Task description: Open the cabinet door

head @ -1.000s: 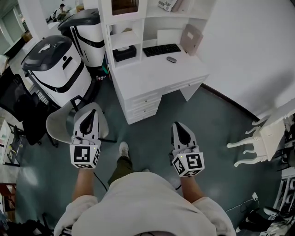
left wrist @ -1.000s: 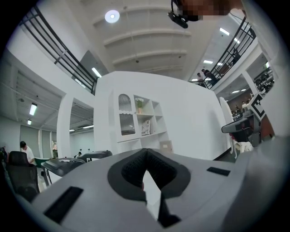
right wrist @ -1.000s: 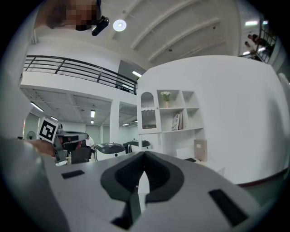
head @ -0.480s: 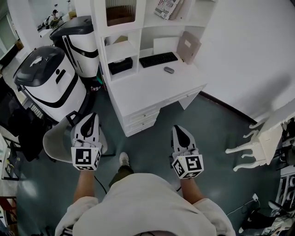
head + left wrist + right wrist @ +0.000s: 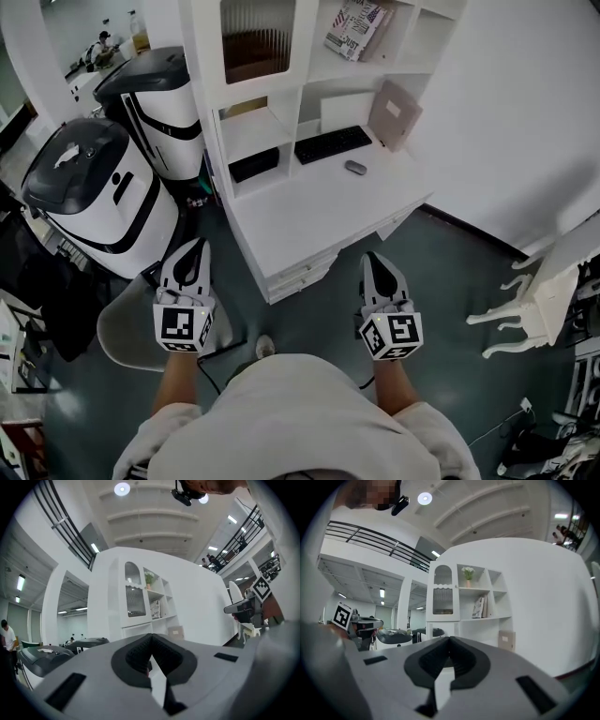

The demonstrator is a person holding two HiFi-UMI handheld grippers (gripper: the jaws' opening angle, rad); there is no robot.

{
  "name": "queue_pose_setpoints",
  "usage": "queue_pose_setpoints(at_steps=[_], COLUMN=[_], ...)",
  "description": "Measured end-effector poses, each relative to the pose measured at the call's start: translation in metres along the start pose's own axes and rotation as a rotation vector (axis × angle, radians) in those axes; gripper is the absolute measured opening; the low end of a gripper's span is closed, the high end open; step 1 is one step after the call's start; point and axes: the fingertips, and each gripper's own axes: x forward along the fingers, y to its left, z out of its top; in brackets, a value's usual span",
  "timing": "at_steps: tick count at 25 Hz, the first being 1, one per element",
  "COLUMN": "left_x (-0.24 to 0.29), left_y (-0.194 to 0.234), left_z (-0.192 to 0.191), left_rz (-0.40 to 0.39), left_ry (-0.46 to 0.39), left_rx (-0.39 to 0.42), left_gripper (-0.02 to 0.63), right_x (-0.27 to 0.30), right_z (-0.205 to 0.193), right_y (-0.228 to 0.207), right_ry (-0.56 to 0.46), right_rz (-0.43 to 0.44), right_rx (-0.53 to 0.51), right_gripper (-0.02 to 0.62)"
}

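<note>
Above the table [image 5: 319, 202] the door [image 5: 253, 42] is shut; your left claw [image 5: 194, 251] and right claw [image 5: 377, 264] press together, empty; spread one first.

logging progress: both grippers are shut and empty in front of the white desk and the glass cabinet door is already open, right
No: the glass cabinet door is closed, flush in its frame, as the right gripper view shows. The rest holds: the left gripper and right gripper are shut and empty in front of the white desk.
</note>
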Motion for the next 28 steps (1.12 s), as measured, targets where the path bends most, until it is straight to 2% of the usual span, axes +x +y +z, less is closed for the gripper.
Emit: queue_pose_setpoints(at_steps=[7,17,25,28], left_x=[0.038,0.074,0.089,0.091], left_y=[0.037,0.035,0.028,0.026], left_z=[-0.017,-0.011,-0.009,-0.011], left_rz=[-0.002,0.062,0.077,0.081], left_ry=[0.022,0.030,0.033,0.035], left_rx=[-0.023,-0.014,-0.013,-0.019], left_gripper=[-0.003,-0.002,-0.002,-0.002], right_x=[0.054,0.105,0.123,0.127], right_z=[0.006,0.010,0.016,0.018], right_y=[0.003,-0.024,-0.034,-0.035], right_ry=[0.001,0.007,-0.001,0.002], right_rz=[-0.007,0.069,0.096,0.110], right_rx=[-0.005,-0.003,-0.013,-0.015], right_gripper=[0.005,0.005,0.006,0.074])
